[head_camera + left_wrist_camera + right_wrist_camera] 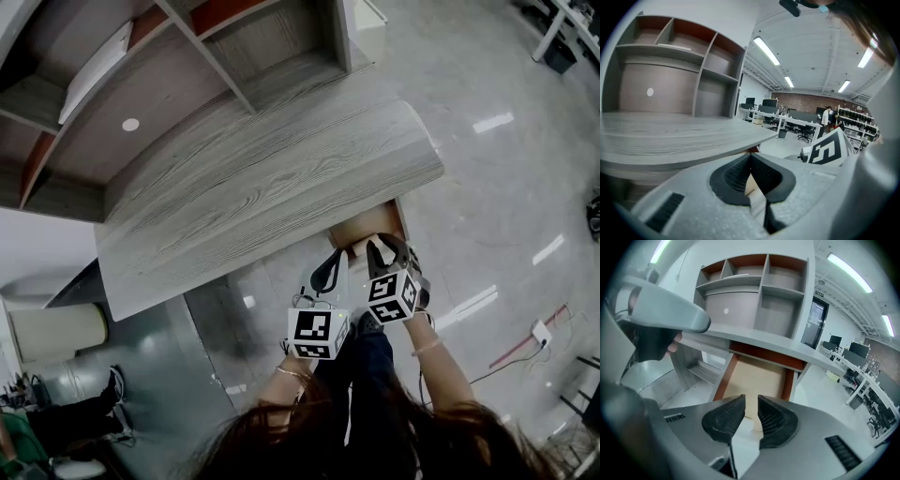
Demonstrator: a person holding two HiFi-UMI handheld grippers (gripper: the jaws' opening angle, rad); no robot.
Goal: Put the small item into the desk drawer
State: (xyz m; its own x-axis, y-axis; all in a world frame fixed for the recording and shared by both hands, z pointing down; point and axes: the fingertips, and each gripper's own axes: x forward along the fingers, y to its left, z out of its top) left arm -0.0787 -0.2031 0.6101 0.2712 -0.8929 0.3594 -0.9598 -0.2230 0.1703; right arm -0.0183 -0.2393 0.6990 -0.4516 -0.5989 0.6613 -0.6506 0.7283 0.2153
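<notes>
Left claw (751,158): closed, pad tips touching, nothing gripped, held close to the front edge of the counter (684,136). Right claw (751,411): open, pads separated by a narrow gap, nothing between them, aimed down over the drawer (757,373). The drawer stands open beneath the counter. Small item (744,425): a pale block that appears to lie on the drawer floor at its near end, visible below the right claw's pads and clear of both claws.

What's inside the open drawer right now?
The tan floor of the red-sided desk drawer looks bare where visible; its near end hides behind the right gripper's black fingers.
</notes>
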